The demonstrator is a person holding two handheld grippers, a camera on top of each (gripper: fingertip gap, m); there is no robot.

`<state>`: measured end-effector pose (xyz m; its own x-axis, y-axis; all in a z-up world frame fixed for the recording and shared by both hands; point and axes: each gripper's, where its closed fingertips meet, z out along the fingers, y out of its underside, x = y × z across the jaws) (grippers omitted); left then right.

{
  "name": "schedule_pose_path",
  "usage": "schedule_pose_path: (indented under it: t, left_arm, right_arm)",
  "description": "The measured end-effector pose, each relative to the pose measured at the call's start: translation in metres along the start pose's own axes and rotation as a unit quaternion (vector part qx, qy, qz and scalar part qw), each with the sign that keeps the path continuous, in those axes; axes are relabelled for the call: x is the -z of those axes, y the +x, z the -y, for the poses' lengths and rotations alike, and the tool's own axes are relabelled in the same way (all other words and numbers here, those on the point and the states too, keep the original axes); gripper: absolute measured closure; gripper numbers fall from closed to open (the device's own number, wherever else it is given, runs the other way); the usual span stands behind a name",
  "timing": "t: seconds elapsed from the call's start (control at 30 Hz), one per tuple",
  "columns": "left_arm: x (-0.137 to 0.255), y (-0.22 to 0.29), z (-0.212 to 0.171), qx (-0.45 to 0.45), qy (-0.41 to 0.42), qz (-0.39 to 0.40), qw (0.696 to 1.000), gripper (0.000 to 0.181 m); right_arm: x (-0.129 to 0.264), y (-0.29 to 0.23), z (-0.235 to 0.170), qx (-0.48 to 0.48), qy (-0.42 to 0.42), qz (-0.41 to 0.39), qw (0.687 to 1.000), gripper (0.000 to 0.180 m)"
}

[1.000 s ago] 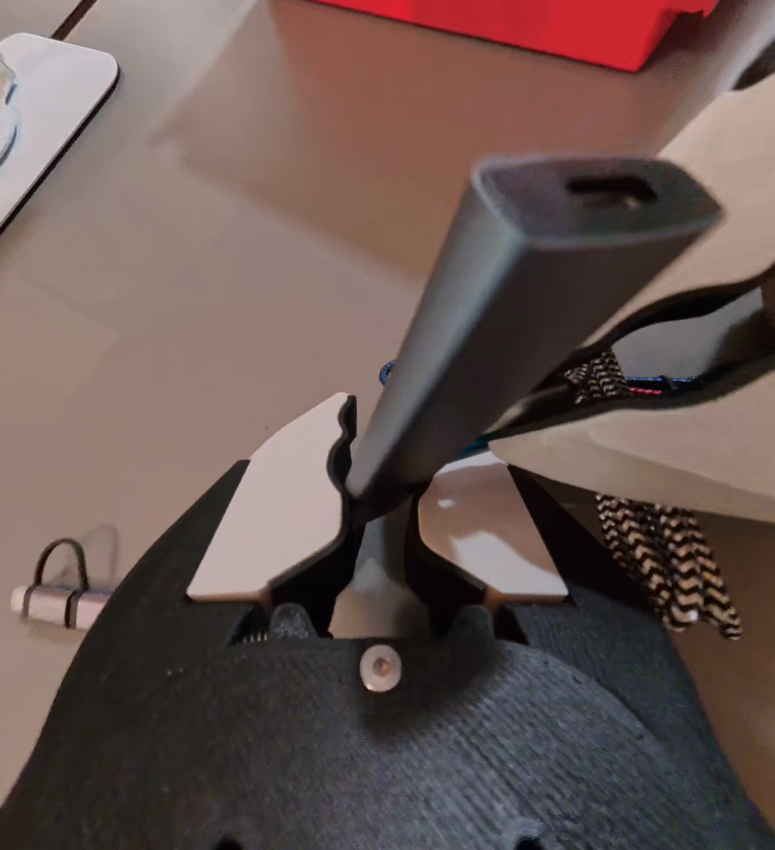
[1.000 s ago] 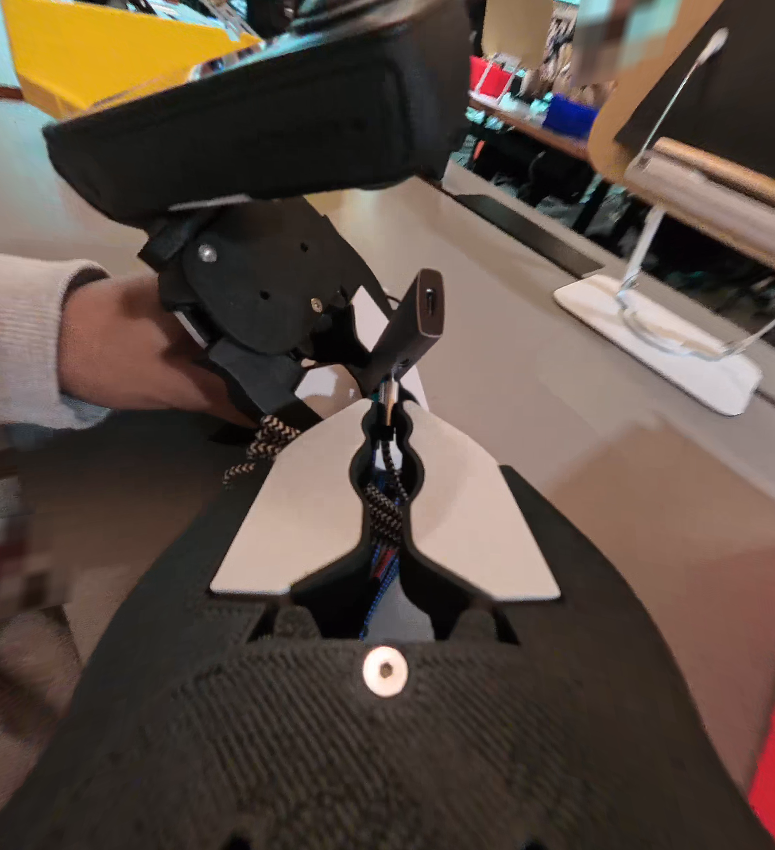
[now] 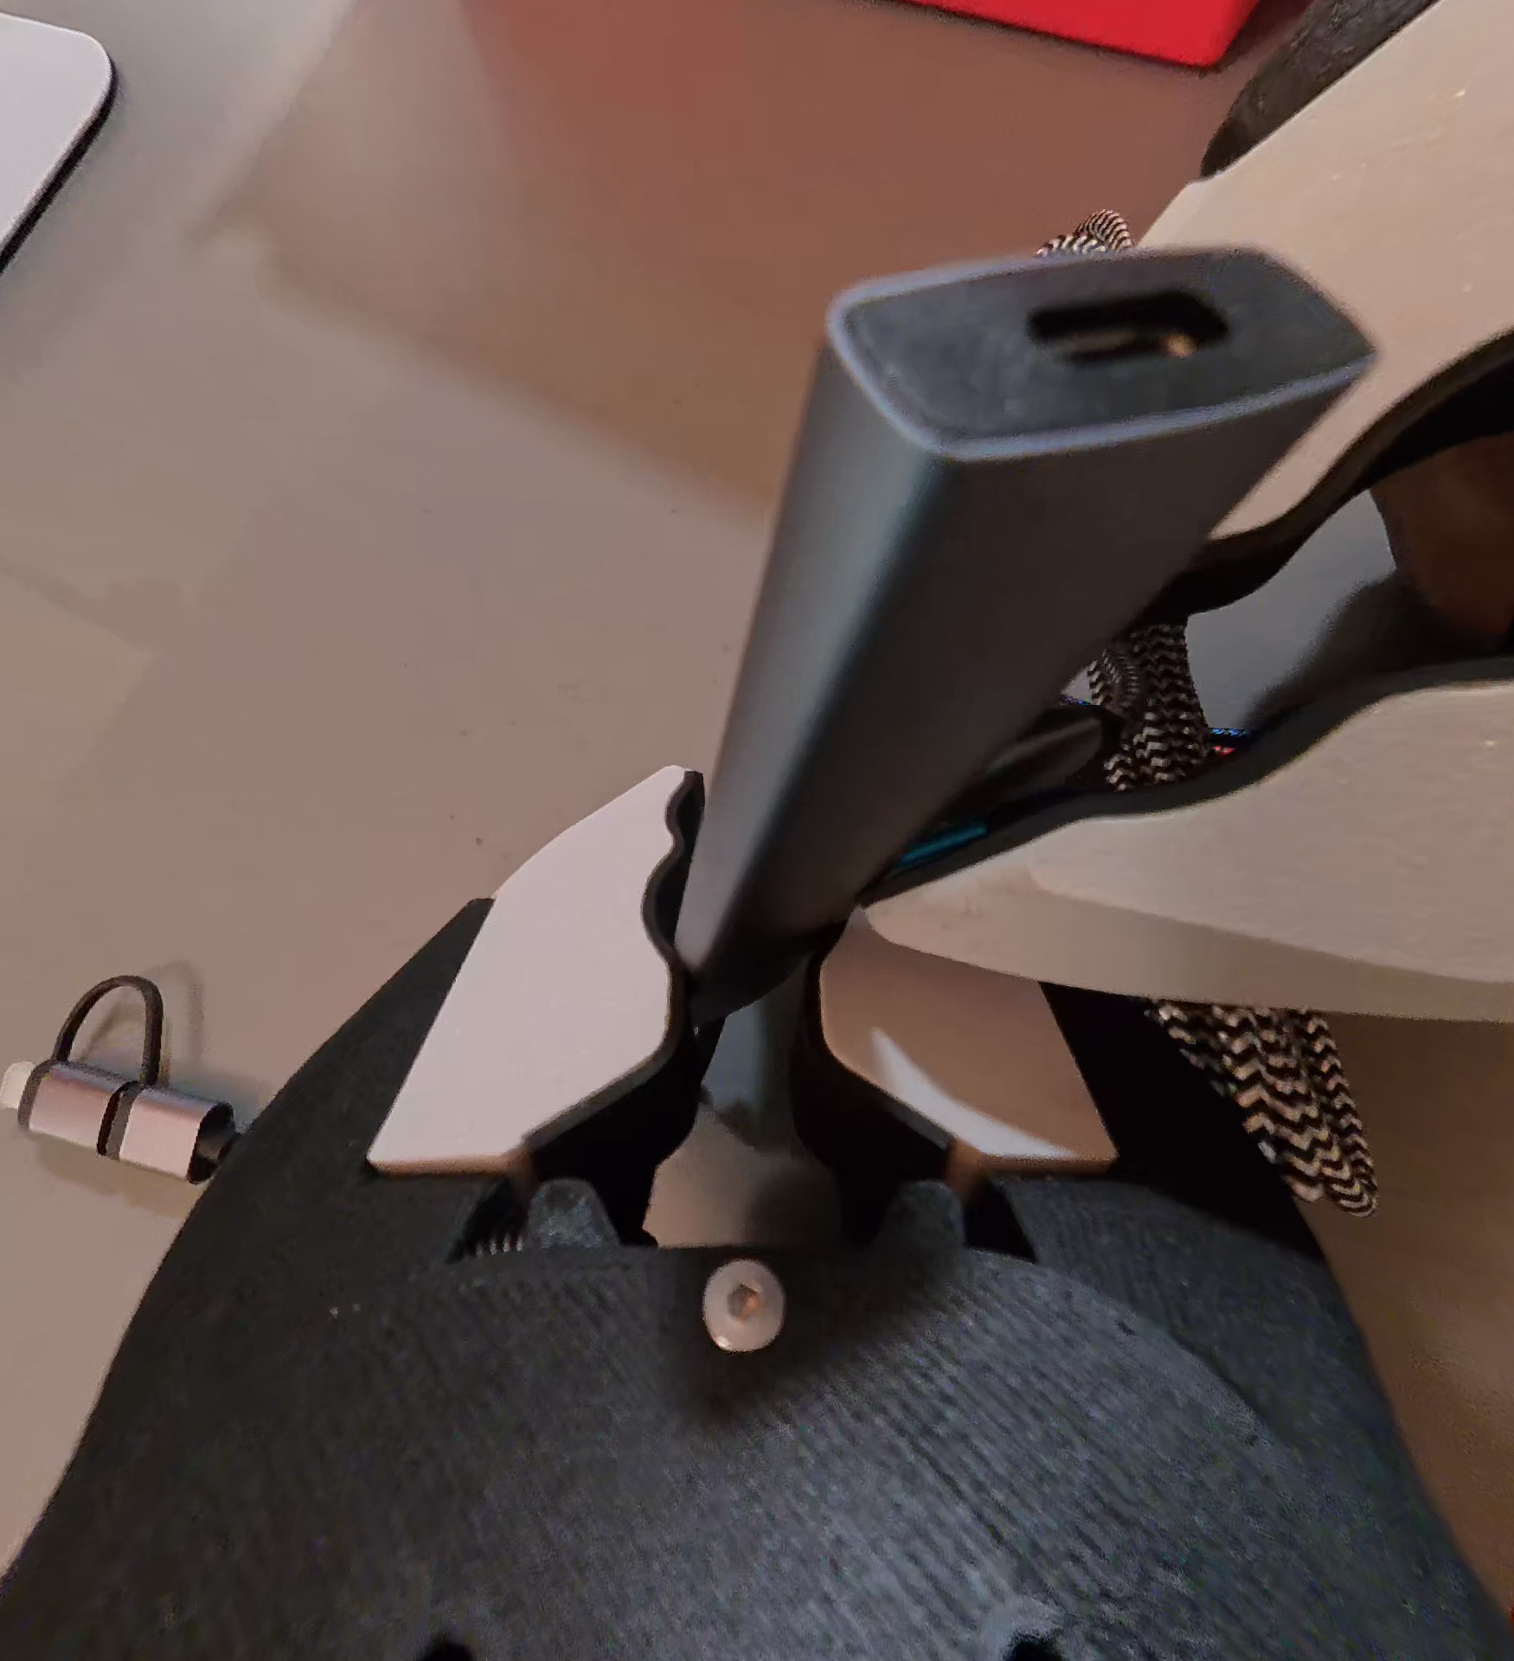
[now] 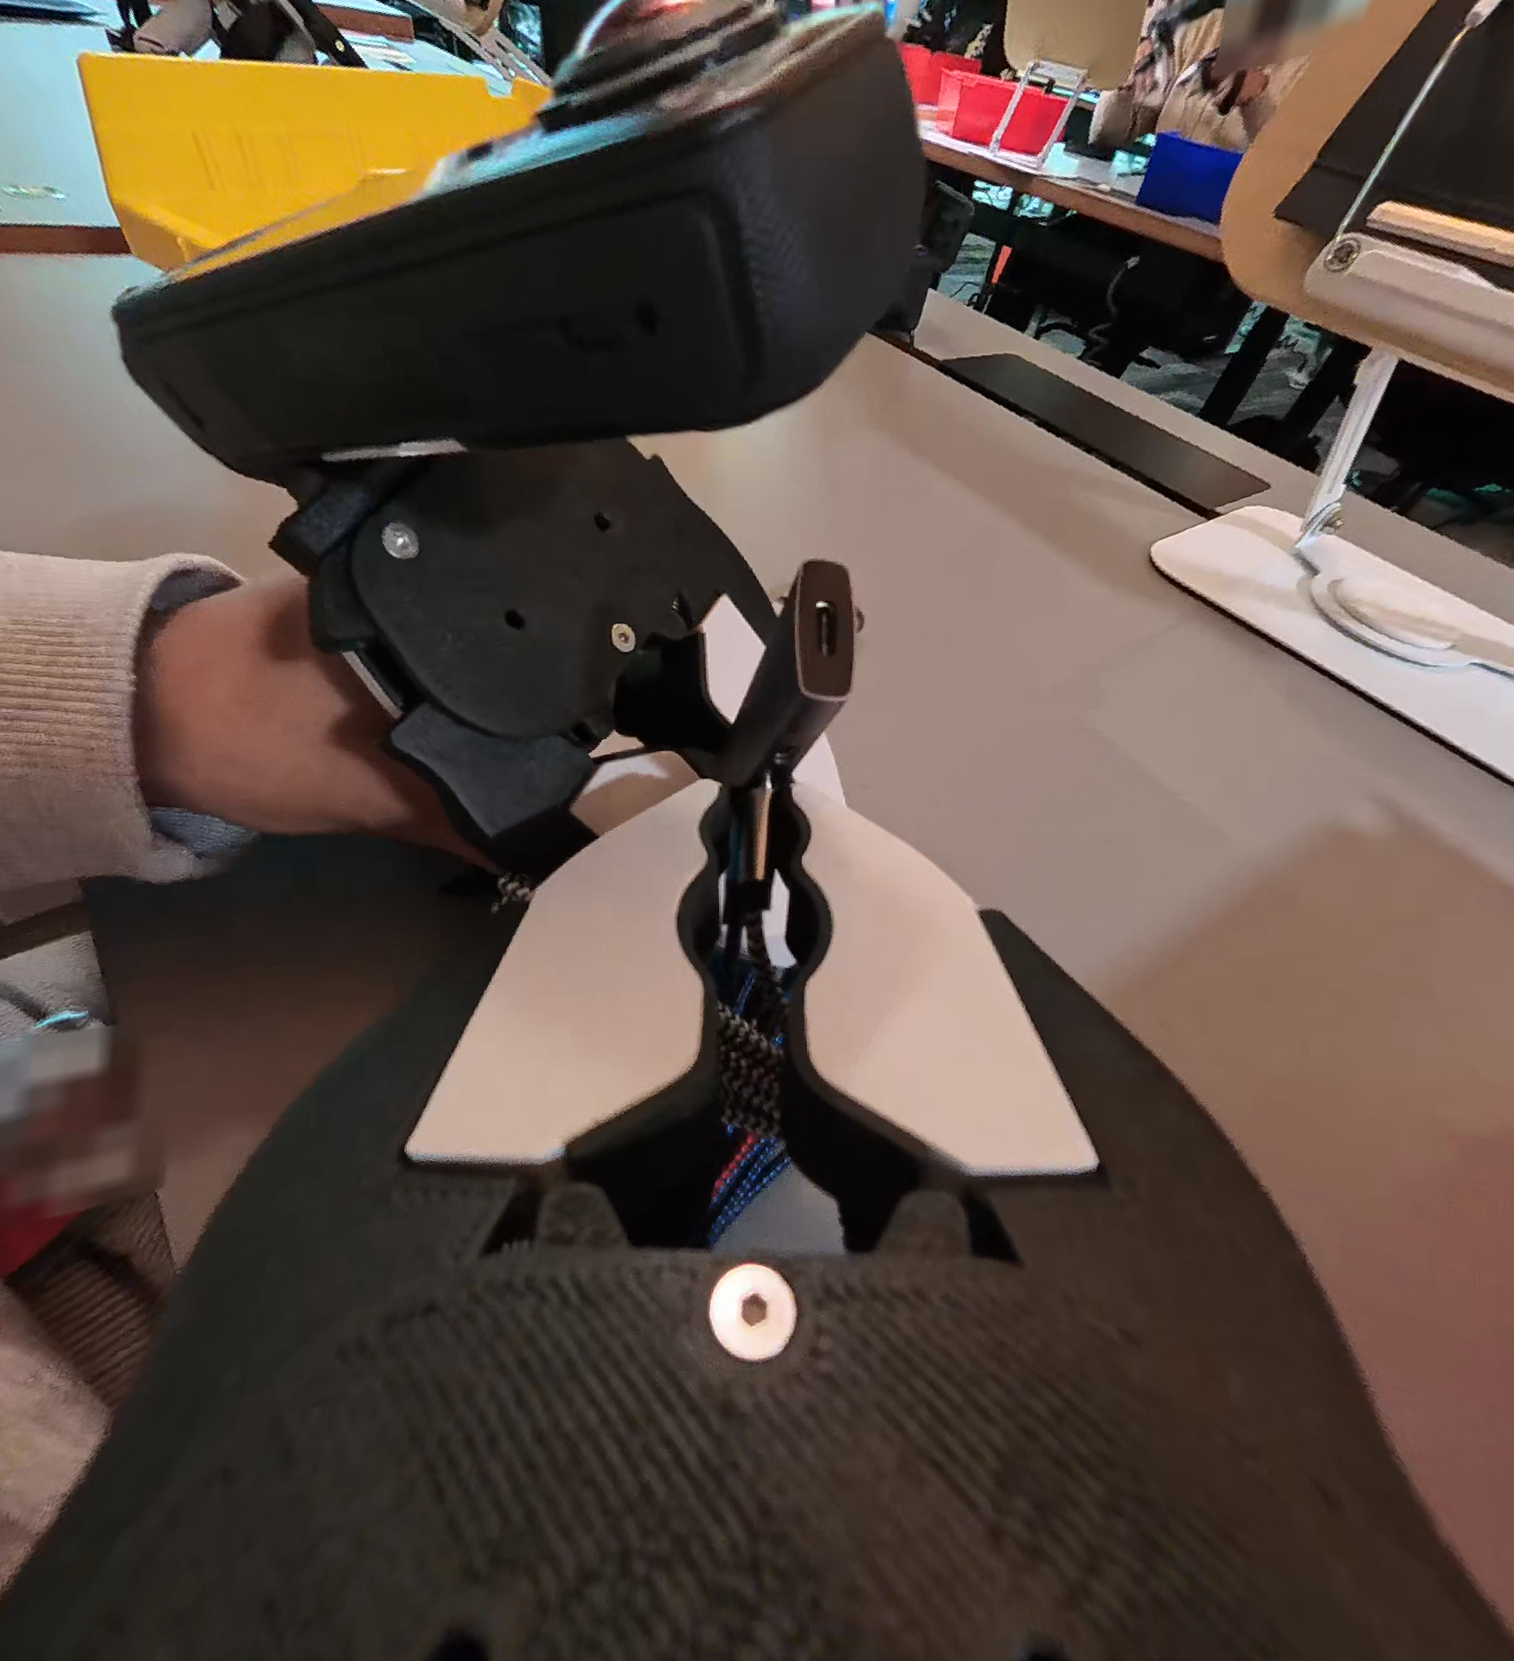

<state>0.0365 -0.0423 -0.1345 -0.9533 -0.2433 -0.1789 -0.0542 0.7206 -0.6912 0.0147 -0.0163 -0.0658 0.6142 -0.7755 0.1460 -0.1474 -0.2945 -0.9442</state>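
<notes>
While the left tongs pinch the lower end of a slim dark grey metal adapter block, the block juts up and away from them at a tilt, clear of the pale beige desk; its free end face, with one small oval port, points upward and is empty. From the right wrist view the right tongs are pressed together on a black-and-white braided cable that runs up the gap between their white faces, with blue and red strands beside it; at the tips a short silver plug reaches the underside of the block -- touching it, though whether it is seated I cannot tell. So the two pairs of tongs meet nose to nose at the block's lower end, the right ones crossing in from the side; the braided cable hangs slack below them.

A person's hand in a beige ribbed sleeve grips the left tool. On the desk, well apart to the left, lies a small silver plug adapter with a black loop; a white flat stand base sits farther off -- a red box and a yellow bin lie beyond.
</notes>
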Motion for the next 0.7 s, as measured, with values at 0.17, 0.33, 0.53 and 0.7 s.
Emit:
schedule_pose_path:
  t: [0.17, 0.33, 0.53, 0.7]
  left_arm:
    - [-0.003, -0.005, 0.000, 0.013, -0.006, 0.005, 1.000, 0.155]
    - [-0.004, -0.010, 0.000, 0.020, -0.006, 0.026, 0.999, 0.150]
    - [-0.004, -0.009, 0.000, 0.024, -0.007, 0.016, 1.000, 0.152]
    - [-0.005, -0.006, -0.001, 0.043, -0.010, -0.021, 0.999, 0.150]
  right_arm:
    - [-0.002, 0.005, -0.001, -0.053, -0.009, 0.015, 0.998, 0.171]
    - [0.000, 0.006, -0.007, -0.058, -0.035, -0.017, 0.998, 0.172]
    - [0.002, 0.007, -0.009, -0.147, -0.028, 0.006, 0.989, 0.172]
    - [0.003, 0.011, -0.010, 0.009, -0.050, -0.054, 0.997, 0.171]
